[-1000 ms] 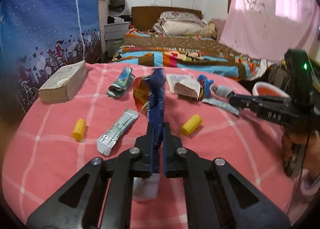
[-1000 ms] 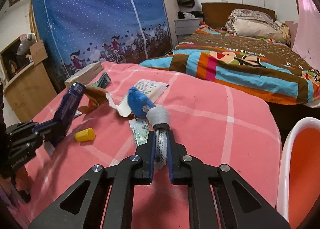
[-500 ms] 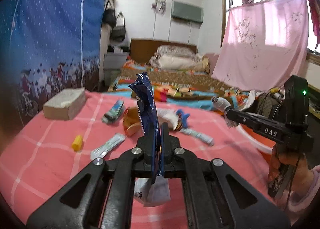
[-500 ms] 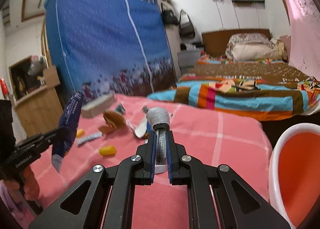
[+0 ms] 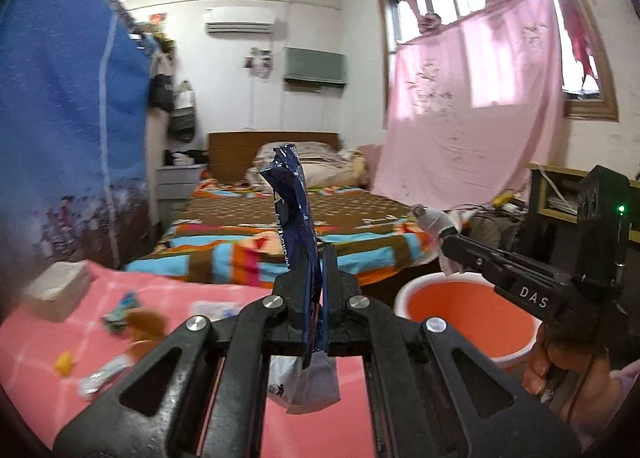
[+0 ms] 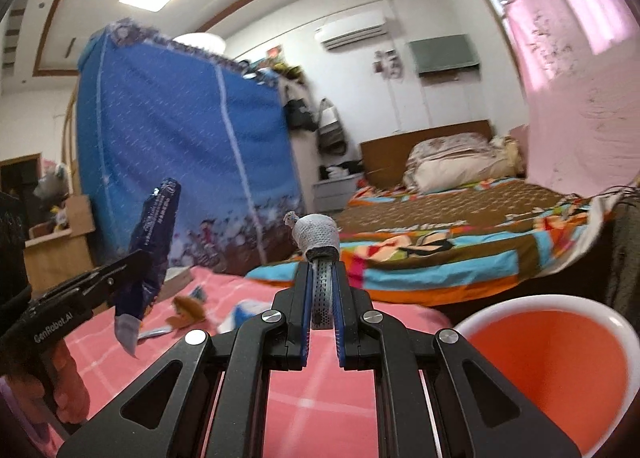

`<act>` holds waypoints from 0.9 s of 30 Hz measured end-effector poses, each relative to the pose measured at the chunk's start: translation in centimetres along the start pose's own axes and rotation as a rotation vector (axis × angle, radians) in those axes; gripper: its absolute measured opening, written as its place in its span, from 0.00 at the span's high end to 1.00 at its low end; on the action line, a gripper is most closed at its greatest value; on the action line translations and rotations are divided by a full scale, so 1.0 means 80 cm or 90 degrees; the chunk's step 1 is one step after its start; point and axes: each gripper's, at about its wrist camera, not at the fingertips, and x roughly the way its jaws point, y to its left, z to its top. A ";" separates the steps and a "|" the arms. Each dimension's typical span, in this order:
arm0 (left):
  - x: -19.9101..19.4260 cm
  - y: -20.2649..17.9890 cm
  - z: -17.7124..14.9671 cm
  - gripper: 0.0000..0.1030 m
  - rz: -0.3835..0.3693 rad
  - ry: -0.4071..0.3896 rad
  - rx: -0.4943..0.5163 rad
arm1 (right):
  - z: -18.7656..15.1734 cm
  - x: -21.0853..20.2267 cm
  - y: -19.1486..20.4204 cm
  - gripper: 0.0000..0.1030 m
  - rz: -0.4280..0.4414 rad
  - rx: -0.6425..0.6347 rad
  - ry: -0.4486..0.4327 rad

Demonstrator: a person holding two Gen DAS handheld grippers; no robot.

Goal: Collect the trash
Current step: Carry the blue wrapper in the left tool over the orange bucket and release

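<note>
My left gripper (image 5: 316, 258) is shut on a dark blue snack wrapper (image 5: 294, 209) that stands upright above the pink tablecloth; it also shows in the right wrist view (image 6: 154, 242). My right gripper (image 6: 322, 278) is shut on a grey mesh-textured wad of trash (image 6: 318, 234), seen in the left wrist view (image 5: 434, 219) near the orange bin (image 5: 460, 318). The bin (image 6: 560, 358) with a white rim sits low at the right, beyond the table edge.
Several bits of trash lie on the pink table (image 5: 48, 338): a yellow cap (image 5: 64, 362), a white-green wrapper (image 5: 102, 376), an orange wrapper (image 5: 148, 322). A pale box (image 5: 58, 286) sits far left. A bed with a striped blanket (image 5: 260, 242) stands behind.
Both grippers have risen off the table and tilted up, carrying their trash. They have swung right towards the orange bin, which now shows larger in both views.
</note>
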 end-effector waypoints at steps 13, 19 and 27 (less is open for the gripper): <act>0.079 -0.106 -0.009 0.93 -0.147 0.126 0.000 | -0.002 -0.047 -0.099 0.92 -0.159 0.082 0.012; 0.118 -0.141 -0.020 0.92 -0.186 0.213 -0.002 | -0.013 -0.055 -0.127 0.91 -0.201 0.117 0.044; 0.155 -0.158 -0.031 0.92 -0.206 0.311 -0.052 | -0.019 -0.060 -0.150 0.91 -0.232 0.158 0.075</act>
